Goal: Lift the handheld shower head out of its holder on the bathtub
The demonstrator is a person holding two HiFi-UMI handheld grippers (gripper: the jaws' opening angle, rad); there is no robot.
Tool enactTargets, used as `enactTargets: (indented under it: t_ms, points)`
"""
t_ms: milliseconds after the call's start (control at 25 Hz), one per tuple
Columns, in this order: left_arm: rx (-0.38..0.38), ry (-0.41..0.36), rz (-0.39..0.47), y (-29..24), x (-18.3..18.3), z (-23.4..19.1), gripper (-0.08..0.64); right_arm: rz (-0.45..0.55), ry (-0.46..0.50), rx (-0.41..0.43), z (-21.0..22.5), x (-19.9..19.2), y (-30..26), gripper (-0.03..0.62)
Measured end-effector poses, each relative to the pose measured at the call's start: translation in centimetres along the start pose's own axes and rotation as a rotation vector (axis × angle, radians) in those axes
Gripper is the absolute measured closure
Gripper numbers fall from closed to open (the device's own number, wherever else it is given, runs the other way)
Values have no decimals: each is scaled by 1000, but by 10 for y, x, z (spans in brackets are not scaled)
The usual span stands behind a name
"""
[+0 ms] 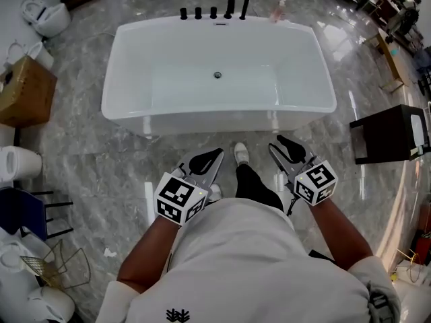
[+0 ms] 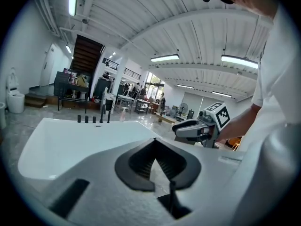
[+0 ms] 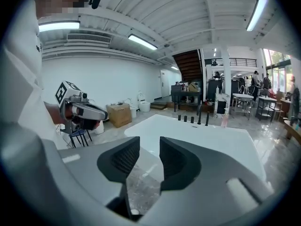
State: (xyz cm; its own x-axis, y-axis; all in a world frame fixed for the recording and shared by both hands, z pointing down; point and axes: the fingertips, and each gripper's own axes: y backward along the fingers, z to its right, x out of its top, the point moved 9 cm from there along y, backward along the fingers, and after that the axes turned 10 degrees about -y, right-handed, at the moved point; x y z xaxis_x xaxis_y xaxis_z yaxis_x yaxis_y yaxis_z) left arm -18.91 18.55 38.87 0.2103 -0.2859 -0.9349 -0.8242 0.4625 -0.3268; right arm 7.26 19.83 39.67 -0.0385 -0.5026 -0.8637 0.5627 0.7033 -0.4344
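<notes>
Now, left tongs (image 2: 154,147) closed (right tongs (image 3: 149,144) parted)

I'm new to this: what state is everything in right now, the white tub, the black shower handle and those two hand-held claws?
White rectangular bathtub: empty, no water showing.
Black handheld shower head: upright in its holder on the tub's far rim, untouched.
Left gripper: jaw tips together, holding nothing.
Right gripper: jaws apart, holding nothing.

Black shower head (image 1: 244,8), upright, bathtub (image 1: 135,106) rim
</notes>
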Motion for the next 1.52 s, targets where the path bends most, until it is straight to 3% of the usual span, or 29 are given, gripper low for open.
enactTargets:
  t_ms: [400, 640, 800, 1160, 1520]
  points:
    - [165, 17, -13, -34, 20, -64, 557, -19, 54, 105, 80, 49, -86, 446]
    - [272, 51, -42, -91, 40, -103, 557, -54, 80, 176, 172, 81, -147, 442]
    - [281, 53, -71, -147, 65, -115, 557, -65, 101, 196, 245, 114, -180, 442]
    - [388, 116, -102, -241, 106, -165, 557, -74, 134, 173, 402, 157, -275, 426]
    - [487, 172, -190, -264, 109, -193, 555, -85, 118, 103, 520, 175, -399, 402]
